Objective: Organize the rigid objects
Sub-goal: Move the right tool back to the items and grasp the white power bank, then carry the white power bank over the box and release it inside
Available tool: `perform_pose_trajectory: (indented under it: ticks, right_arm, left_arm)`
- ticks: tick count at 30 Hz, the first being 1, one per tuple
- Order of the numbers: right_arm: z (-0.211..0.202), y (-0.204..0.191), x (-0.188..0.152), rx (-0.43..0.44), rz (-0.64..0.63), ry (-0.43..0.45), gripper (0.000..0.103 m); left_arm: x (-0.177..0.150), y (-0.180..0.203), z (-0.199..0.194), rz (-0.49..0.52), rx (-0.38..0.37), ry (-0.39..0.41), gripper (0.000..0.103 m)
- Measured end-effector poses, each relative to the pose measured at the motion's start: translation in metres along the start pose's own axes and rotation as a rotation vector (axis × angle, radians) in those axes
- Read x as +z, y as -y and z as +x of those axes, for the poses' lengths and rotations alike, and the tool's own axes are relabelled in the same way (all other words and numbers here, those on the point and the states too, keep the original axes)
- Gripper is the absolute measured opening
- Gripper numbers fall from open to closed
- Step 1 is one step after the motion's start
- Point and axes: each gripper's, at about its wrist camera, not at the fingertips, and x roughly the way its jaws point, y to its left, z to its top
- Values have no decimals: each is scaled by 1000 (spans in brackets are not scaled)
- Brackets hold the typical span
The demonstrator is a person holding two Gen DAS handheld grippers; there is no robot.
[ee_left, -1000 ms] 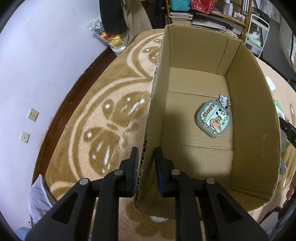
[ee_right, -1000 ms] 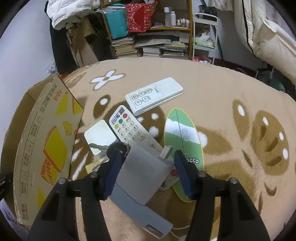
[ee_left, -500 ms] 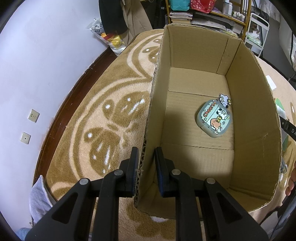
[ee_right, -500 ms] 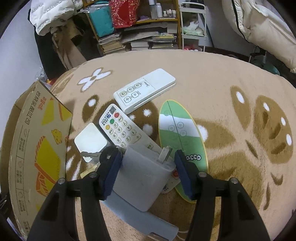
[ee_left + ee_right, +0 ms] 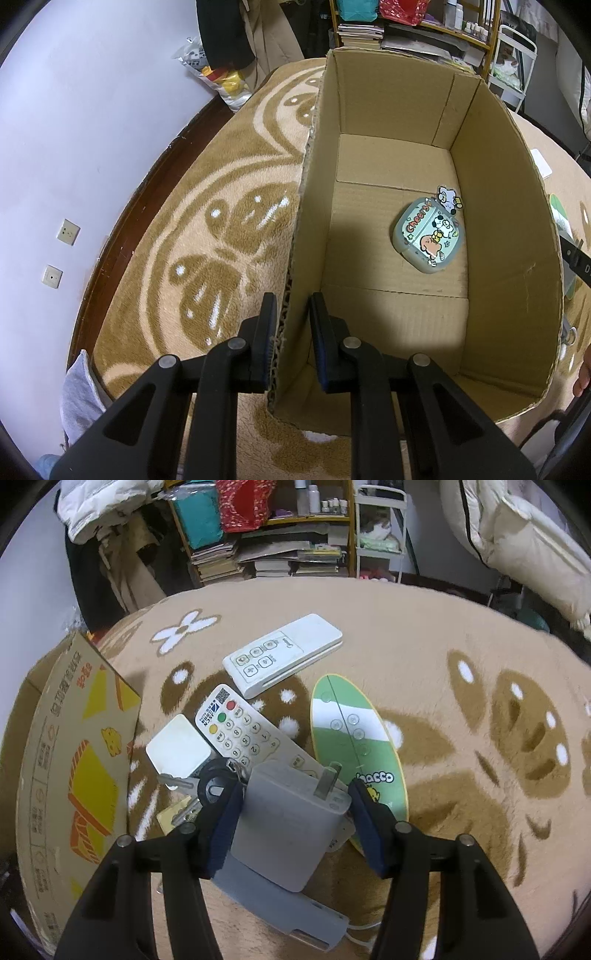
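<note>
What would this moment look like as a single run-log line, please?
left gripper: straddling box wall | right gripper: shut on charger | in box: case | on rug: two remotes, keys

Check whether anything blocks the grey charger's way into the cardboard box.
Only the box's printed side wall stands between the grey charger and the inside; the top is open, and the floor holds just a cartoon case with bare room around it.
</note>
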Motion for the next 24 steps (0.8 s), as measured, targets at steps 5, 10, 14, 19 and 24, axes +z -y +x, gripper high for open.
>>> perform_pose_trajectory:
  ticks: [5,10,14,19,24]
  right_arm:
    - [-7,3,2,-10,-6,23,60]
    - [-15,7,6,-13,-13,44,59]
    - [-23,5,9,-10,-38,75,59]
    - [-31,2,12,7,-39,101,59]
    - [-42,-13,15,25,-98,136,58]
  left_arm:
    - [0,0,0,2,2,1,18]
    - [0,0,0,3,3,2,18]
    - [0,2,0,6,8,3,18]
    - [0,2,-2,9,10,6,18]
    - [-1,2,-3,10,12,6,18]
